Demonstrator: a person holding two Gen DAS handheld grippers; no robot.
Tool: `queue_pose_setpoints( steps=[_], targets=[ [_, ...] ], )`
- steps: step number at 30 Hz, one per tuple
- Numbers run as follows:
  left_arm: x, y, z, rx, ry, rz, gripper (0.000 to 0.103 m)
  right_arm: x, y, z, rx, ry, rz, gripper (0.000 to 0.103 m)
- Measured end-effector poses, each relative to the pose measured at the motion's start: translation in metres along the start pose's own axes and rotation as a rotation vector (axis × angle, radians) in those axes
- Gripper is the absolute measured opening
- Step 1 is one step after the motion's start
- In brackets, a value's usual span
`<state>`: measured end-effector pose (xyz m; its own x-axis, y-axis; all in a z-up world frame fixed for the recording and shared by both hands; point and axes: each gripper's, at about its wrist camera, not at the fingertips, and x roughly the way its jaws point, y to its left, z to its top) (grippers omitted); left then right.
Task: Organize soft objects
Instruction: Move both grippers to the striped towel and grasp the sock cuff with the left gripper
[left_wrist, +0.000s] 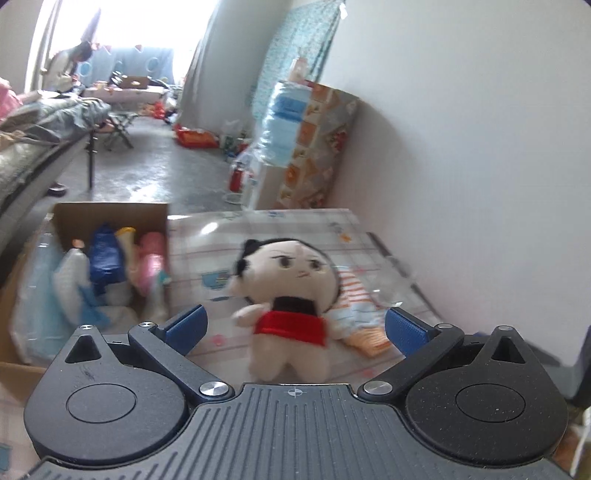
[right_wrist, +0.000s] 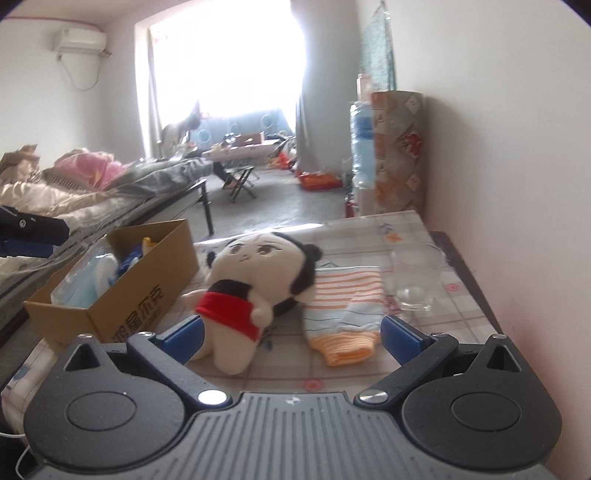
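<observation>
The table (right_wrist: 369, 373), under a checked cloth and pushed against the wall, carries everything, so both hands work from its near edge. At its left stands an open cardboard box (right_wrist: 155, 288), likely the collecting place for soft things: it already holds pale blue and white cloth pieces, a dark blue bundle and something pink, packed upright against its walls.

The doll (right_wrist: 255, 280) lies on the cloth just right of the box, head toward the far end and feet toward the cameras, tilted onto its side. It is plump and cream-coloured, with black hair in small buns, an embroidered frowning face, a black collar and a red wrap round the middle. Its head overlaps the far end of the striped sock (right_wrist: 347, 317), orange and white with a pale blue band, which lies flat and slightly crumpled. An empty glass (right_wrist: 415, 277) stands just beside the sock, near the wall; it is hard and looks out of place.

The left tongs (left_wrist: 293, 326) are spread wide with the doll between the blue pads but not pinched. The right tongs (right_wrist: 290, 338) are spread wide too, gripping nothing, framing doll and sock
</observation>
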<state>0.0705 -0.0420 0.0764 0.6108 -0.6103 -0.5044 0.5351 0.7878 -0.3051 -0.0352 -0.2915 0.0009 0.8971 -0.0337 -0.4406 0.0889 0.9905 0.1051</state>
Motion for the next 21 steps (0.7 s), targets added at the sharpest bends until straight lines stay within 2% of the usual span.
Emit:
queue_pose_setpoints(
  steps=[4, 8, 11, 13, 16, 18, 21],
  targets=[
    [0.028, -0.020, 0.007, 0.013, 0.029, -0.079, 0.103, 0.005, -0.021, -0.010, 0.032, -0.003, -0.042, 0.103],
    [0.069, -0.045, 0.006, 0.061, 0.102, -0.143, 0.103, 0.022, -0.040, -0.019, 0.069, 0.017, -0.059, 0.103],
    [0.103, -0.064, -0.001, 0.107, 0.157, -0.130, 0.103, 0.035, -0.058, -0.022, 0.121, 0.009, -0.047, 0.103],
    [0.120, -0.077, -0.009, 0.174, 0.149, -0.102, 0.103, 0.039, -0.078, -0.025, 0.192, -0.001, -0.026, 0.102],
    [0.142, -0.094, -0.025, 0.282, 0.163, -0.084, 0.103, 0.040, -0.107, -0.031, 0.314, -0.017, -0.002, 0.093],
    [0.156, -0.104, -0.034, 0.333, 0.181, -0.095, 0.101, 0.044, -0.128, -0.034, 0.393, -0.006, 0.016, 0.078],
    [0.178, -0.114, -0.043, 0.379, 0.224, -0.117, 0.099, 0.056, -0.148, -0.034, 0.464, 0.022, 0.086, 0.075]
  ],
)
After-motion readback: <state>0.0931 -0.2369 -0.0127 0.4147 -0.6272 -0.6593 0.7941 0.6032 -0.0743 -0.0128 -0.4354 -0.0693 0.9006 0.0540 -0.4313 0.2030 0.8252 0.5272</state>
